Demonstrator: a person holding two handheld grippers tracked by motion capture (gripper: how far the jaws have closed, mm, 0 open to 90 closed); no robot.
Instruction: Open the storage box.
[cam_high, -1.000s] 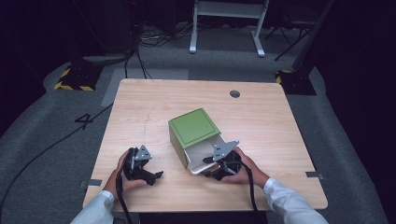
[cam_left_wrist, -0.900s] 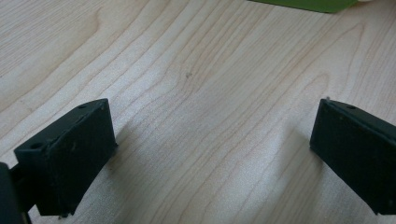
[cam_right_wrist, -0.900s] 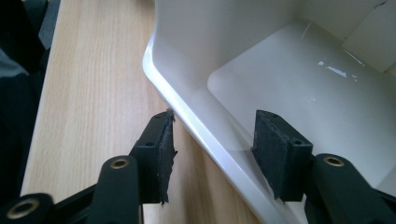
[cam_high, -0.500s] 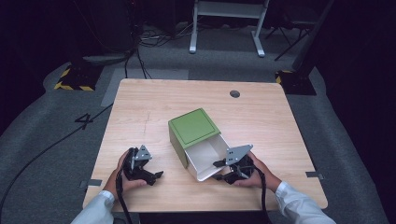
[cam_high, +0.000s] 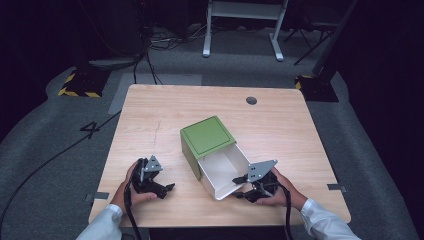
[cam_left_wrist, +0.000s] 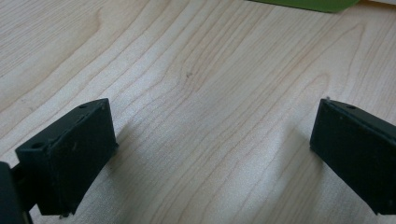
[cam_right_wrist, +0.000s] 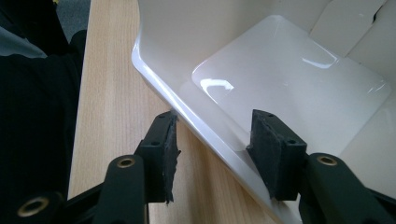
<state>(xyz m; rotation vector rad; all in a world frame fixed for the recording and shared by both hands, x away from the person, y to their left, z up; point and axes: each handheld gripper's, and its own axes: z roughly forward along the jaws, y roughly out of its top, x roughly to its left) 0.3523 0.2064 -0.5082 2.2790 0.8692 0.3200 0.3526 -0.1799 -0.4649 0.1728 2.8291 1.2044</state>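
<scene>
Near edge of the table (cam_high: 165, 115): both hands rest on the wood, one claw in each.

Left claw (cam_high: 167, 189): jaws stand wide apart with nothing between them. The left gripper view has the left claw (cam_left_wrist: 210, 135) over bare table (cam_left_wrist: 187, 70), well short of the box. Idle.

Right claw (cam_high: 240, 187): it sits at the front wall of the white drawer (cam_high: 222, 167). In the right gripper view the right claw (cam_right_wrist: 212, 140) straddles that wall, one pad outside against the rim and one pad inside the drawer (cam_right_wrist: 289, 84). The jaws have just been closing with the wall between them, and are now as good as shut on it. I read this as a pinch on the drawer front.

Drawer: it is drawn partway out of the green box (cam_high: 207, 136) toward the person, and its rear part is inside the sleeve. The inside is bare and glossy, with nothing in it. The box stands mid-table, turned at an angle to the table edges, with its corner at the top of the left gripper view (cam_left_wrist: 303, 3).

Far table: a dark round plug (cam_high: 251, 100) near the back edge.

Judgement: the step in hand is sliding the drawer out. The next move calls for a straight pull along the sleeve's axis with the pinch kept firm. The box is light and unheld, so it may drag along, and the left claw could brace it.
</scene>
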